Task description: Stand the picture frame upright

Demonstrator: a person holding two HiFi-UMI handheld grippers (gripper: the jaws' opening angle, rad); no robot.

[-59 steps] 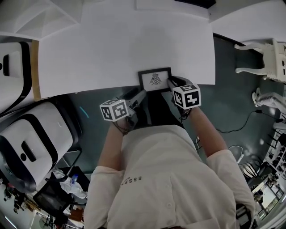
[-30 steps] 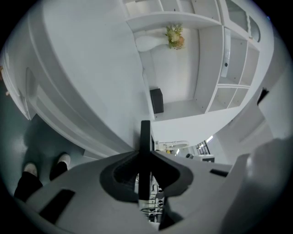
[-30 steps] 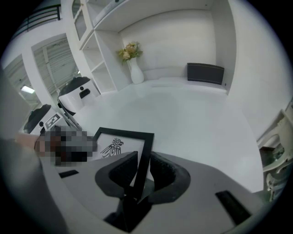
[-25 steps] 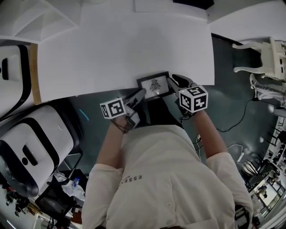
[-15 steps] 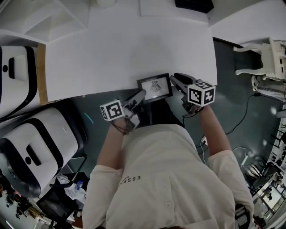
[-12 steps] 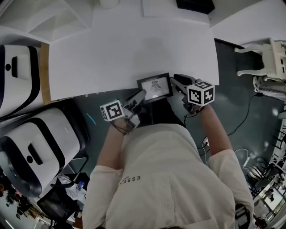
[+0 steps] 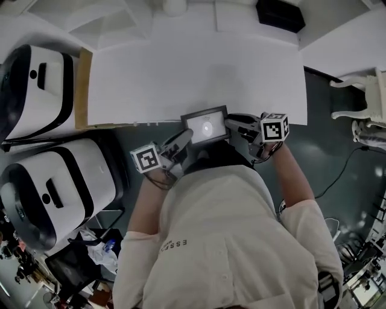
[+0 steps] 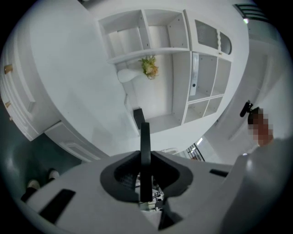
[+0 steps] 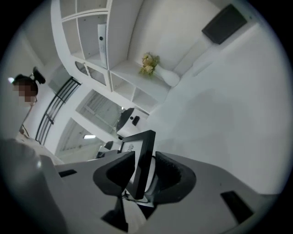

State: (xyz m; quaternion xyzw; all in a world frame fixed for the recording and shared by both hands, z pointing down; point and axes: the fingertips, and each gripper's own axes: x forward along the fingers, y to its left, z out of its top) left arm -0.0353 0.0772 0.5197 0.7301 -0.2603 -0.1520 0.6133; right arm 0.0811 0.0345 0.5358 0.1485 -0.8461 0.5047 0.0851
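Observation:
The black picture frame (image 7: 206, 127) is held tilted above the near edge of the white table (image 7: 181, 72), and its glass catches glare. My left gripper (image 7: 186, 136) is at the frame's left side. In the left gripper view the frame (image 8: 145, 137) shows edge-on, with the left gripper (image 8: 145, 160) shut on it. My right gripper (image 7: 232, 122) is at the frame's right side. In the right gripper view the frame (image 9: 143, 146) leans between the jaws of the right gripper (image 9: 145, 160). Those jaws are opening, and a gap shows beside the right pad.
Two large white-and-black machines (image 7: 36, 90) (image 7: 54, 187) stand left of the table. A black box (image 7: 278, 13) sits at the table's far edge. A white chair (image 7: 368, 90) and a cable are on the dark floor to the right. White shelves hold a vase of flowers (image 8: 149, 67).
The frame has risen from lying nearly flat to a steeper tilt at the table's near edge. Both grippers stay at its sides. The head view has shifted.

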